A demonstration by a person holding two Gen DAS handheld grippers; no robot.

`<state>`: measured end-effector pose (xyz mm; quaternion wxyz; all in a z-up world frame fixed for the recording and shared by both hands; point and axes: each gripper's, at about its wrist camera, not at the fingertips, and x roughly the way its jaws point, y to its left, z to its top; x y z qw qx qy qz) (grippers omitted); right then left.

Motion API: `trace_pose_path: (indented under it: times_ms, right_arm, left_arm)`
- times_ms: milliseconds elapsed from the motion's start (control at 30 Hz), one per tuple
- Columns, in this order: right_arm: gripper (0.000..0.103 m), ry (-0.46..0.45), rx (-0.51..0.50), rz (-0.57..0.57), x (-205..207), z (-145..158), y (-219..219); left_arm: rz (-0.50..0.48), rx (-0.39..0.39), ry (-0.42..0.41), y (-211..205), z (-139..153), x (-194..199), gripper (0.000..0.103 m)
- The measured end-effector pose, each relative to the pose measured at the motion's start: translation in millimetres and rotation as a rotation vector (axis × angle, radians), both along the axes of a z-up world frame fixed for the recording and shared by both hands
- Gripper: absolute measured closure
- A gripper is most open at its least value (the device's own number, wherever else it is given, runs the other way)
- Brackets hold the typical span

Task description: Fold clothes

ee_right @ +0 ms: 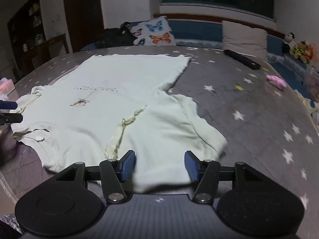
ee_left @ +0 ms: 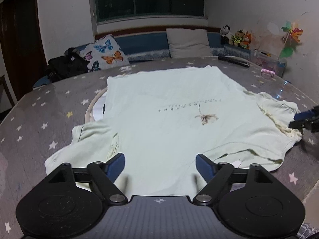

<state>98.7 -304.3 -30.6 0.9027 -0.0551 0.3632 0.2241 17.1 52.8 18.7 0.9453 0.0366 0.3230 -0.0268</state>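
A pale green T-shirt (ee_left: pixel 169 119) with a small brown print lies spread flat on the star-patterned table (ee_left: pixel 49 109), neck toward me. My left gripper (ee_left: pixel 160 165) hovers over the shirt's near edge by the left shoulder, jaws wide apart and nothing pinched. In the right wrist view the same shirt (ee_right: pixel 99 103) shows, with its right sleeve under my right gripper (ee_right: pixel 160 165). That gripper's blue pads stand apart and the sleeve cloth lies between and below them, not pressed. Each gripper also shows at the frame edge of the other view: right gripper (ee_left: pixel 296 120), left gripper (ee_right: pixel 14 111).
A black bar-shaped object (ee_right: pixel 242 59) and a pink thing (ee_right: pixel 276 81) lie on the far right of the table. A round wooden ring (ee_left: pixel 95 107) peeks out from under the shirt. Behind the table stands a sofa with a butterfly pillow (ee_left: pixel 107 53), a black bag (ee_left: pixel 65 63) and plush toys (ee_left: pixel 237 36).
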Motion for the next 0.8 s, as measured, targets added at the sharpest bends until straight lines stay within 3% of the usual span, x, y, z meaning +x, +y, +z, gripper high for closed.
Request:
trace_pose_path:
  times_ms: [233, 367, 600, 800]
  right_arm:
    - [0.047, -0.018, 0.003, -0.024, -16.0, 1.9, -15.5]
    - [0.048, -0.044, 0.034, -0.101, -5.9, 7.8, -29.4]
    - [0.051, 0.012, 0.121, -0.232, 17.6, -3.2, -45.3]
    - [0.081, 0.021, 0.174, -0.28, 20.2, -8.6, -48.3]
  left_arm:
    - [-0.052, 0.003, -0.023, -22.8, 6.1, 8.1, 0.007]
    - [-0.081, 0.006, -0.033, -37.9, 7.2, 16.7, 0.002]
    - [-0.138, 0.009, -0.03, -67.7, 5.8, 32.7, 0.0]
    - [-0.18, 0.029, 0.0, -94.7, -2.5, 48.4, 0.0]
